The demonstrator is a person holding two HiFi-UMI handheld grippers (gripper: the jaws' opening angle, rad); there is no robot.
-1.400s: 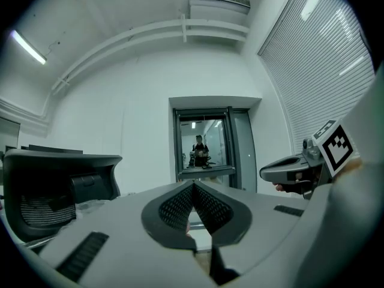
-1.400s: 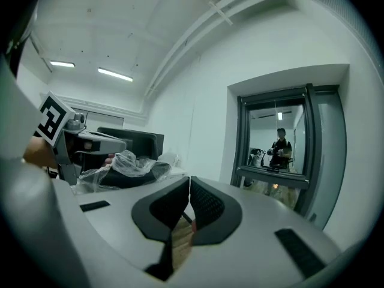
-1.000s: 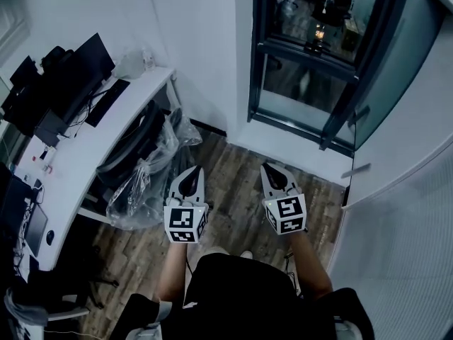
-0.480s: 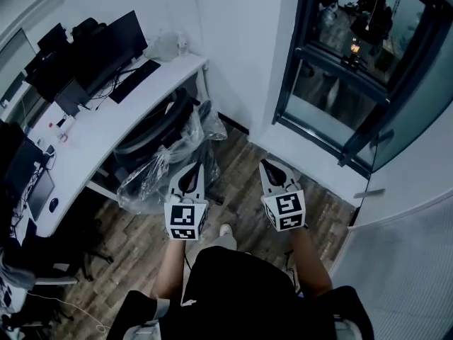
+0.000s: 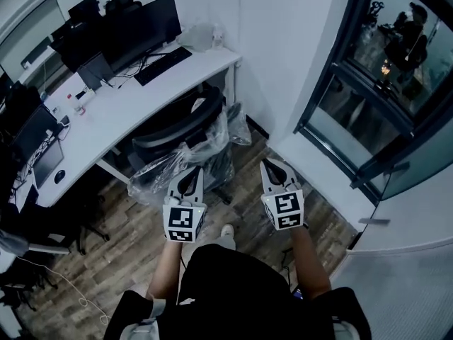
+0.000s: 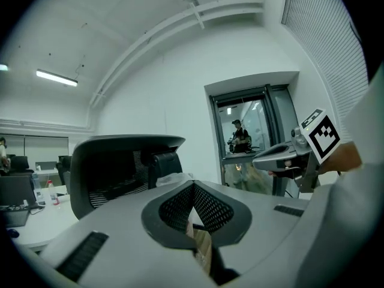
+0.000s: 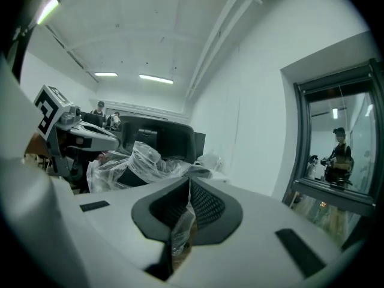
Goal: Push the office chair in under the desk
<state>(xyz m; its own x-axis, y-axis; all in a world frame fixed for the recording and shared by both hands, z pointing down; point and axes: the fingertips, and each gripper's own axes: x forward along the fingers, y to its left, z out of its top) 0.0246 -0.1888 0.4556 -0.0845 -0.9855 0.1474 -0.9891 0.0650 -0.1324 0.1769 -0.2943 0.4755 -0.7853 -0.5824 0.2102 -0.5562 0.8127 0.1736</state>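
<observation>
A black mesh office chair [image 5: 180, 129], its seat wrapped in clear plastic [image 5: 170, 168], stands pulled out from the white desk [image 5: 106, 119], back towards me. My left gripper [image 5: 190, 170] is shut and empty, its tip at the near edge of the plastic; whether it touches is unclear. My right gripper [image 5: 272, 166] is shut and empty over the wooden floor, right of the chair. The left gripper view looks over its shut jaws at the chair back [image 6: 120, 167] and the right gripper [image 6: 288, 155]. The right gripper view shows the wrapped chair [image 7: 144, 158] and the left gripper [image 7: 81, 138].
Monitors [image 5: 134, 27], a keyboard [image 5: 163, 57] and small items sit on the desk. A white wall corner [image 5: 283, 62] and a dark-framed glass door [image 5: 375, 98], with a person beyond it, lie ahead right. Another chair base [image 5: 49, 246] and cables are at the lower left.
The chair and desk have come closer and shifted right in the head view as the person stepped towards them. Both grippers stay shut, side by side, in front of the body.
</observation>
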